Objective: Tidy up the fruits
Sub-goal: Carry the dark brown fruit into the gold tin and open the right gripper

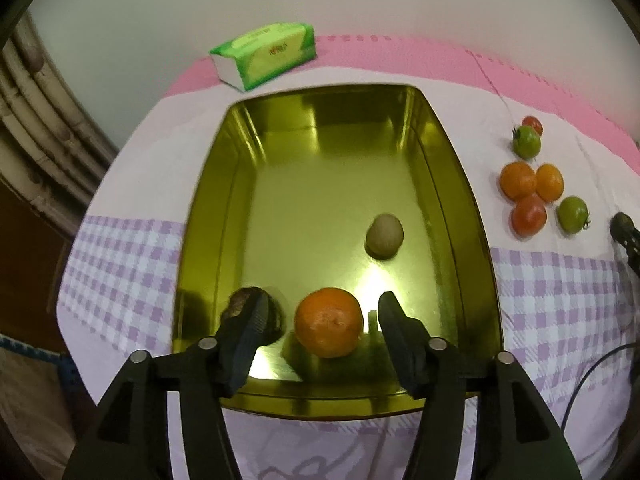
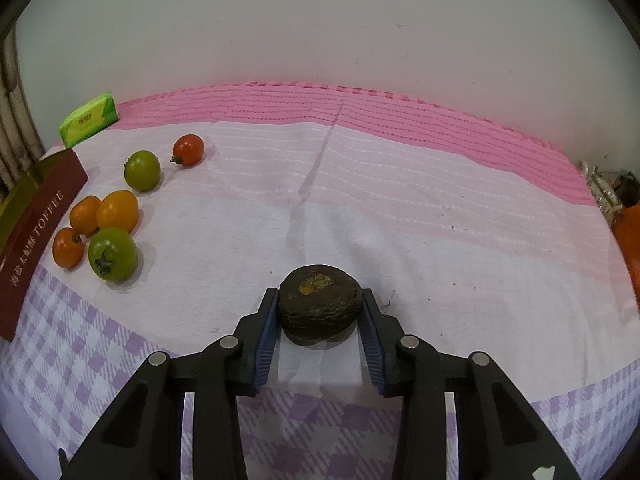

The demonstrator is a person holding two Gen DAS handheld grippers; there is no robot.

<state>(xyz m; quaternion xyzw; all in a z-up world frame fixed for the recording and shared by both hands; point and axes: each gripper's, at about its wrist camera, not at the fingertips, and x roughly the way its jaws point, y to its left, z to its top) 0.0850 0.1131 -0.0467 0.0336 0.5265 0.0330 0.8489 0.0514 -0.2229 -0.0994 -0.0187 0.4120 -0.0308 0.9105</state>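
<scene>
In the left wrist view, the left gripper [image 1: 322, 314] hangs over the near end of a gold tin tray [image 1: 208, 216] with its jaws apart. A mandarin [image 1: 329, 322] lies on the tray floor between the pads, with a gap showing on each side, so nothing is gripped. A dark wrinkled fruit [image 1: 240, 304] sits at the tray's near left corner, partly behind the left finger, and a pale brown kiwi [image 1: 385, 235] lies further in, towards the right wall. On the cloth [image 1: 120, 264] off the tray's right edge, orange, red and green fruits [image 1: 532, 192] sit in a loose cluster. A green tissue pack [image 1: 266, 54] lies beyond the tray's far edge.

In the right wrist view, the right gripper [image 2: 320, 308] is closed narrowly on a dark avocado [image 2: 320, 308], both blue pads pressing its sides, low over the cloth [image 2: 440, 220]. The fruit cluster [image 2: 108, 220] lies towards the left edge, beside the tray's red outer wall [image 2: 36, 236].
</scene>
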